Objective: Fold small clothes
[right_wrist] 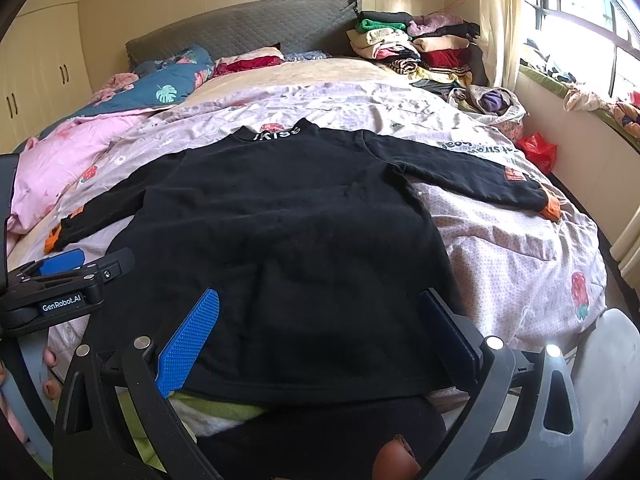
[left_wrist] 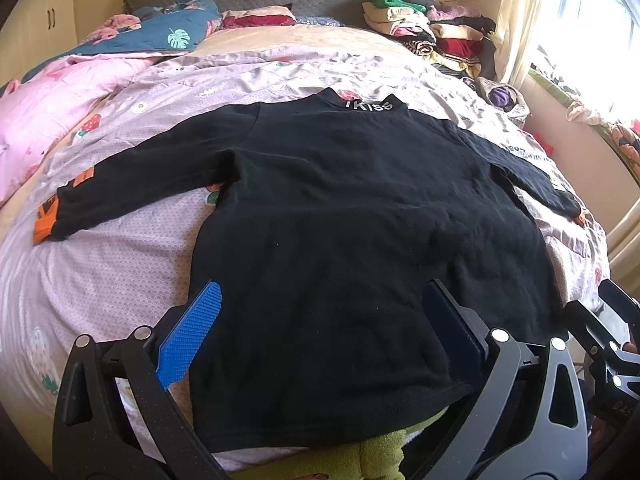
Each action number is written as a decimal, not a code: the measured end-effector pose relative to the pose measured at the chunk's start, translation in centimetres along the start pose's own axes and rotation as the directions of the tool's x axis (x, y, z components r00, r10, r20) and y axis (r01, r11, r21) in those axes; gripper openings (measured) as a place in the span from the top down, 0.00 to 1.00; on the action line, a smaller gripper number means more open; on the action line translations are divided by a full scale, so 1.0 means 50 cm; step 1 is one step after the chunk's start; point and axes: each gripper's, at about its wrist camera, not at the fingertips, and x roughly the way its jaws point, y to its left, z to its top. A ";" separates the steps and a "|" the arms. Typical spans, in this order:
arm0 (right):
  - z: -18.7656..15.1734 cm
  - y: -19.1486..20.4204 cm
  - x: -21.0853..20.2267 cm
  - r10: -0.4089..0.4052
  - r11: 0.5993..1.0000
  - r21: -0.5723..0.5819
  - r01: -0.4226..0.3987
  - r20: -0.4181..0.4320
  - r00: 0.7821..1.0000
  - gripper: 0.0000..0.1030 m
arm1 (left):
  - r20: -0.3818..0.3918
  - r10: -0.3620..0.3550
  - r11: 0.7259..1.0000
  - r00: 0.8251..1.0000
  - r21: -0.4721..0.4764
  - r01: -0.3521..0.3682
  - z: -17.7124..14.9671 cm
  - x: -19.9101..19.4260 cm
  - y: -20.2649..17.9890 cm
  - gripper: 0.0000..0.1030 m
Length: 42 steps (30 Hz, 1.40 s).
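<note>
A small black long-sleeved top (left_wrist: 340, 216) (right_wrist: 280, 232) lies flat on the bed, collar with white lettering at the far end, sleeves spread to both sides, orange cuffs (left_wrist: 42, 226) (right_wrist: 551, 208) at their ends. My left gripper (left_wrist: 320, 320) hovers open over the hem's left part, blue pads wide apart. Over the hem's right part my right gripper (right_wrist: 316, 320) is open as well, nothing between its fingers. The left gripper's body (right_wrist: 60, 280) shows at the right wrist view's left edge, and the right gripper's body (left_wrist: 608, 340) at the left wrist view's right edge.
A patterned pink-lilac sheet (left_wrist: 120, 280) covers the bed. A pink quilt (left_wrist: 44, 120) and blue quilt (left_wrist: 160, 36) lie at far left. Stacked folded clothes (left_wrist: 432, 32) sit at the far right corner by the curtain. A green cloth (left_wrist: 384, 452) lies under the hem. A red bag (right_wrist: 538, 150) sits beside the bed.
</note>
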 end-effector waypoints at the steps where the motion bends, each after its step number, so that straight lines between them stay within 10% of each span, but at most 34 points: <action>1: 0.000 0.000 0.000 0.000 1.000 0.000 0.000 0.000 1.000 0.04 | 0.000 0.000 1.000 1.000 -0.001 0.000 0.000 0.000 0.000 0.08; 42: 0.049 -0.003 0.034 -0.014 1.000 -0.002 0.014 -0.014 1.000 0.04 | -0.025 -0.021 1.000 0.999 0.000 0.021 0.037 0.046 0.010 0.08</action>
